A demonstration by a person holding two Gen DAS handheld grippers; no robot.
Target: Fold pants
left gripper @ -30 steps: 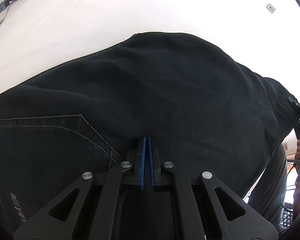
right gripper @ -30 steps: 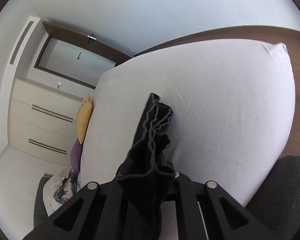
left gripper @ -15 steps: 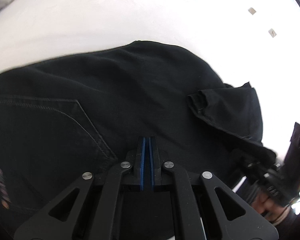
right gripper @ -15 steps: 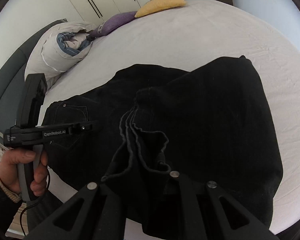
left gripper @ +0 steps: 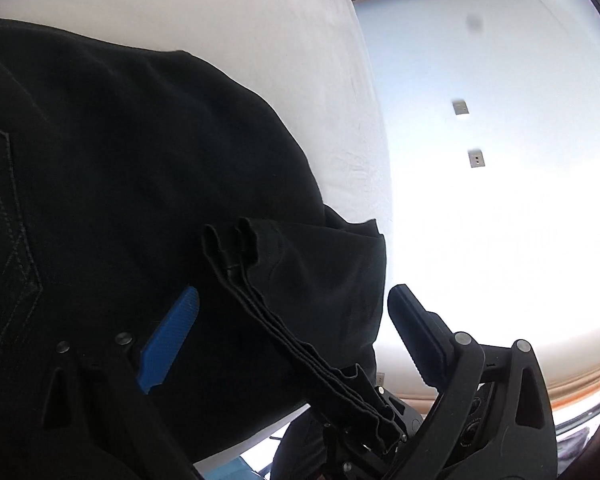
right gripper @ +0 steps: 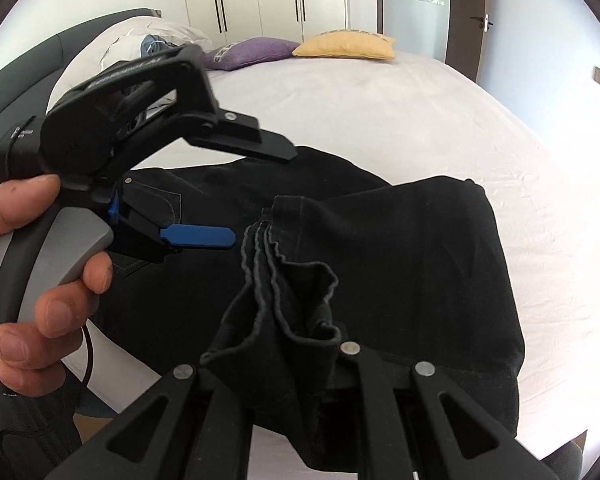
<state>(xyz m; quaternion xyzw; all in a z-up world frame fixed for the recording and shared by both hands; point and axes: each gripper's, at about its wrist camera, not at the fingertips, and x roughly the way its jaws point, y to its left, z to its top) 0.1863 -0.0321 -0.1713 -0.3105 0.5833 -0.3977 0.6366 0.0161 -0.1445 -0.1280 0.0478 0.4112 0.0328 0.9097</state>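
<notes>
While one pair of black pants (right gripper: 400,248) lies folded over on the white bed (right gripper: 380,120), the right gripper (right gripper: 300,344) is clamped on the bunched hems. The left gripper (left gripper: 292,312) – held in a hand (right gripper: 32,272) – is opening, jaws wide, the hem edge between them untouched. Two cushions – one purple (right gripper: 252,50), one yellow (right gripper: 344,45) – sit at the far end

The left gripper (left gripper: 292,316) is opening, its two blue pads (left gripper: 168,338) wide apart with nothing pinched between them. A hand (right gripper: 32,276) wraps round its grey handle, thumb on top. The right gripper (right gripper: 284,344) is squeezed tight on bunched black cloth, close beside the left one's tips.
</notes>
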